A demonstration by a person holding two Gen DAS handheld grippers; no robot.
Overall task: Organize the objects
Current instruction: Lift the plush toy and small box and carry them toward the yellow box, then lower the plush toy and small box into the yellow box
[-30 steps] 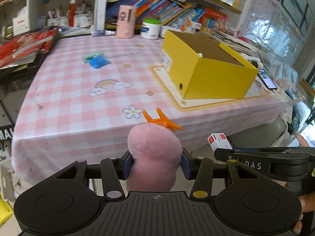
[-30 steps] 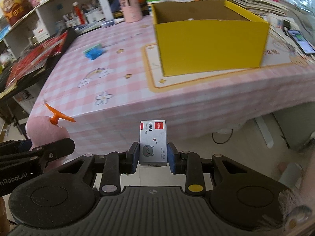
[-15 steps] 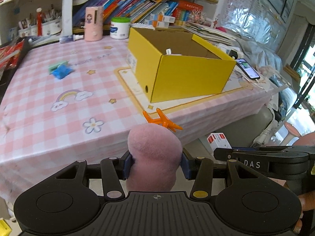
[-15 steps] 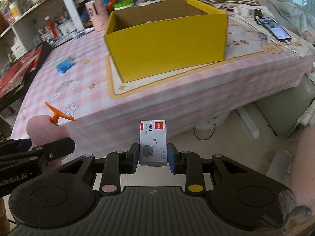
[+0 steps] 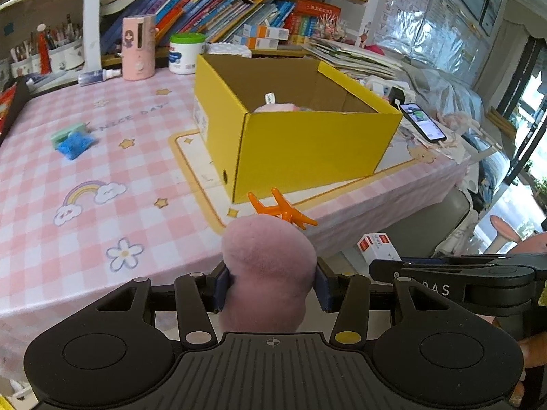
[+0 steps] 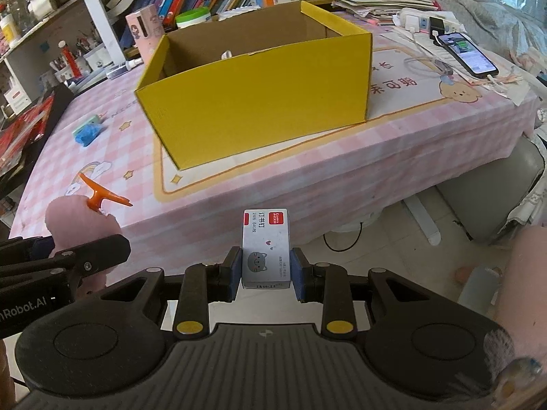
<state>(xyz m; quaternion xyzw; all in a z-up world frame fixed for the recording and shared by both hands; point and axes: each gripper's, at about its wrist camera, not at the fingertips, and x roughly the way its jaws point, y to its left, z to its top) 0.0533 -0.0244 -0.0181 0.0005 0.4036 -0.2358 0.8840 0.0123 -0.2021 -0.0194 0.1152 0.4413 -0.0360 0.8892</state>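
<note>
My left gripper (image 5: 271, 285) is shut on a pink plush toy (image 5: 268, 273) with orange antlers (image 5: 278, 210), held in front of the table's near edge. My right gripper (image 6: 266, 268) is shut on a small white staple box (image 6: 266, 247) with a cat drawing and red labels. Both also appear in the other view: the staple box (image 5: 377, 247) at the right, the plush toy (image 6: 73, 215) at the left. An open yellow cardboard box (image 5: 294, 143) stands on the pink checked tablecloth (image 5: 85, 184); something pink lies inside it. In the right wrist view the yellow box (image 6: 259, 102) is straight ahead.
A blue packet on a green block (image 5: 71, 138) lies at the table's left. A pink dispenser (image 5: 138, 48), a white tub (image 5: 186, 53) and book shelves line the back. A phone (image 5: 422, 124) on a charging cable lies at the right, beside paper stacks. A grey seat (image 6: 485, 198) stands below.
Both grippers have moved to the right along the table's front edge, so the yellow box now sits nearer the middle of each view. Their grips on the plush toy and staple box are unchanged.
</note>
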